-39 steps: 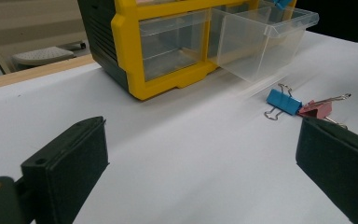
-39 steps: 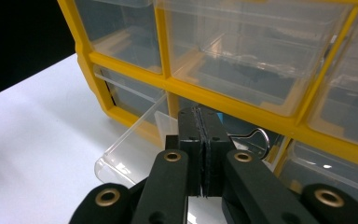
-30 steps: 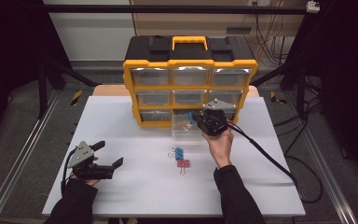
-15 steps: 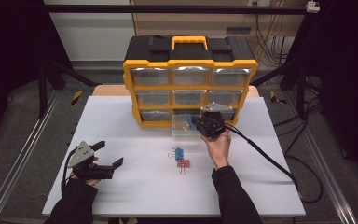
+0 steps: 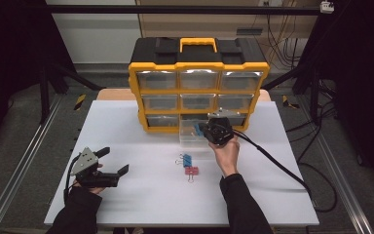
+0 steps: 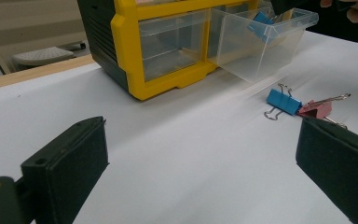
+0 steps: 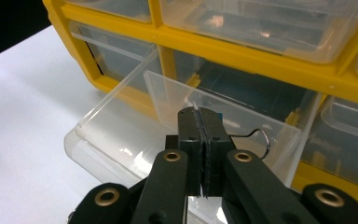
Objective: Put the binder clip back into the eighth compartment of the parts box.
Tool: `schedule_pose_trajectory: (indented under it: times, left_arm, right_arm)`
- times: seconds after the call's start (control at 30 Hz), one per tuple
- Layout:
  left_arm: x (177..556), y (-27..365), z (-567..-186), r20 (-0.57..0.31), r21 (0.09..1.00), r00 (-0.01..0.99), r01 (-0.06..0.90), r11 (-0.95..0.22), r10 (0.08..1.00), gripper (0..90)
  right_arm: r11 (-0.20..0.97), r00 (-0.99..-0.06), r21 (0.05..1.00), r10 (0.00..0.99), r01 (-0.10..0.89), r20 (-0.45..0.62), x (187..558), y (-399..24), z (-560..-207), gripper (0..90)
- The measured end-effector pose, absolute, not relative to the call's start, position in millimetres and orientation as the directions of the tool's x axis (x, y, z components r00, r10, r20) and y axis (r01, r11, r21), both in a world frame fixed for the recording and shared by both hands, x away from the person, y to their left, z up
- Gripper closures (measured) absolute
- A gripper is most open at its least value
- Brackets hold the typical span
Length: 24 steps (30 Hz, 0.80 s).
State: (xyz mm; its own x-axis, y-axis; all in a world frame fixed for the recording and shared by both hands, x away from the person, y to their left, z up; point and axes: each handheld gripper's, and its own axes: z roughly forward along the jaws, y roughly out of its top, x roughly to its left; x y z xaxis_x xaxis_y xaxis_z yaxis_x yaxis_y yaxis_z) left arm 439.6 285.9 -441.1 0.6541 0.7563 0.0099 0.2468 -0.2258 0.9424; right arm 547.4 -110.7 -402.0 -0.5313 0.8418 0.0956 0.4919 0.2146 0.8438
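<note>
Work in hand: putting binder clips into the pulled-out clear drawer (image 5: 191,132) of the yellow organiser (image 5: 197,92), just above the middle of the high view.
Right gripper (image 7: 199,122): jaws pressed tight together on a blue clip (image 6: 263,20); a wire handle curls out to the right of the jaw tips in the right gripper view. In the left gripper view, upper right, the blue clip hangs inside the drawer's open top.
Left gripper (image 5: 114,161): lower left of the high view, resting on the white table (image 5: 126,126), jaws spread wide with nothing between them.
Clips left: a second blue clip (image 5: 185,160) and a pink clip (image 5: 191,171) lie touching each other on the table, just below the drawer and near the person's right hand (image 5: 228,152).
Risk, release: if the jaws open while the clip sits over the front wall instead of inside, it could drop onto the table or catch on the rim.
Risk, drawer: the drawer is pulled far out and looks light; a downward or sideways push from the gripper could tip it or pull it out of its slot.
Risk, handle: the sprung wire handle could snag on the jaw pad and drag the clip back out as the hand lifts.
Risk, next pick: the two touching clips may shift together when one is gripped.
</note>
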Motion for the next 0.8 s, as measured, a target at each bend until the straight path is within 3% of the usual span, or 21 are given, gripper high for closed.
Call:
schedule_pose_trajectory:
  times: [0.7, 0.8]
  left_arm:
    - [439.6, 285.7, -441.2, 0.010, 0.942, 0.654, 0.247, -0.227, 0.756, 1.3]
    - [439.6, 285.7, -441.3, 0.010, 0.942, 0.654, 0.248, -0.226, 0.756, 1.3]
  right_arm:
    - [0.240, -0.517, 0.804, 0.851, 0.545, 0.096, 552.9, -107.5, -411.8, 88.2]
    - [0.223, -0.507, 0.807, 0.855, 0.547, 0.108, 551.2, -106.7, -409.7, 84.4]
